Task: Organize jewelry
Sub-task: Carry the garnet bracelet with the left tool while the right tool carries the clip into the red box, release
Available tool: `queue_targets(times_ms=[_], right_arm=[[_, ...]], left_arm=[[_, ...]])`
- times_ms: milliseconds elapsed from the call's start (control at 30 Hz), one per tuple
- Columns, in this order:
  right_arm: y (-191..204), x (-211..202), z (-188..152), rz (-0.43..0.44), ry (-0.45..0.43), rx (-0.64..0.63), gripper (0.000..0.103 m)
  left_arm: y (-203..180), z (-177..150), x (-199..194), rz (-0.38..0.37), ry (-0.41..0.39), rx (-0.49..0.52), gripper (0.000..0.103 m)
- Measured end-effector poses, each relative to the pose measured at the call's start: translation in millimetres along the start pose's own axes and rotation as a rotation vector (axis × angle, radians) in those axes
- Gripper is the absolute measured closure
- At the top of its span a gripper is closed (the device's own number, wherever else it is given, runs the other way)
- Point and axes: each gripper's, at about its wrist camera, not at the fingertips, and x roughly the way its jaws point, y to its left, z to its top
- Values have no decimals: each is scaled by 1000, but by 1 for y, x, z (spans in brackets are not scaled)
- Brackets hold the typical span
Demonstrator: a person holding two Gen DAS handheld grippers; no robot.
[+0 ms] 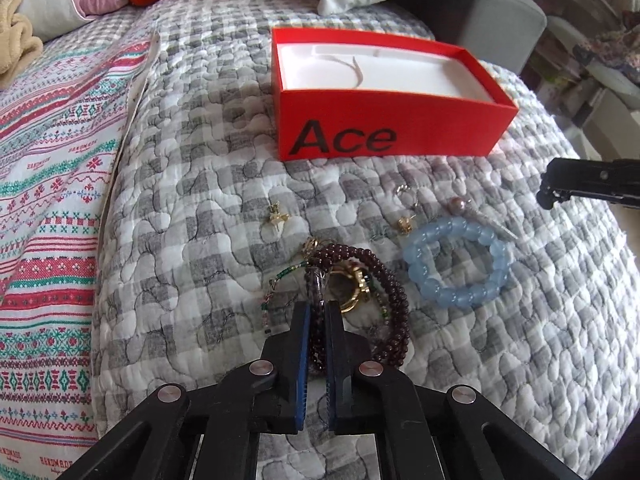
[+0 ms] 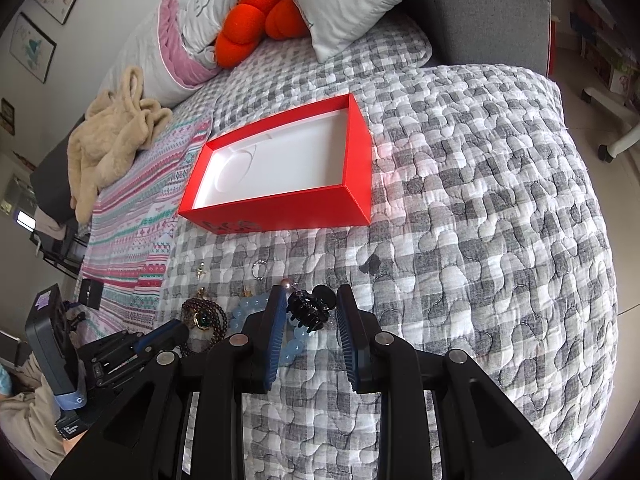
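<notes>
An open red box [image 1: 384,132] marked "Ace" with a white lining sits on the quilted bed; it also shows in the right wrist view [image 2: 288,208]. My left gripper [image 1: 317,306] is shut on a dark red bead necklace [image 1: 384,280] that lies tangled with a gold ring. A pale blue bead bracelet [image 1: 458,266] lies to its right, with small gold earrings [image 1: 278,214] nearby. My right gripper [image 2: 312,296] is open around a black hair claw clip [image 2: 310,308], above the blue bracelet [image 2: 294,344].
Grey checked quilt [image 2: 480,200] covers the bed. A striped patterned cloth [image 1: 48,200] lies to the left. Pillows, an orange knot cushion [image 2: 260,12] and a beige plush [image 2: 112,132] sit at the back. The bed edge drops off to the right.
</notes>
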Motion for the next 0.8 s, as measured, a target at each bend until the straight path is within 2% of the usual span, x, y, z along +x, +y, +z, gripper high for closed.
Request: queue_targets(times_ms=[233, 400, 633, 800], right_arm=[[2, -8, 3, 8, -26, 6, 75], [8, -15, 14, 34, -74, -9, 75], [5, -11, 38, 64, -143, -12, 75], [-3, -8, 53, 94, -189, -17, 75]], left_arm=[[-15, 12, -38, -57, -118, -2, 103], [-23, 37, -57, -83, -197, -17, 103], [-32, 81, -47, -93, -231, -41, 103], [-26, 105, -30, -157, -266, -119, 103]])
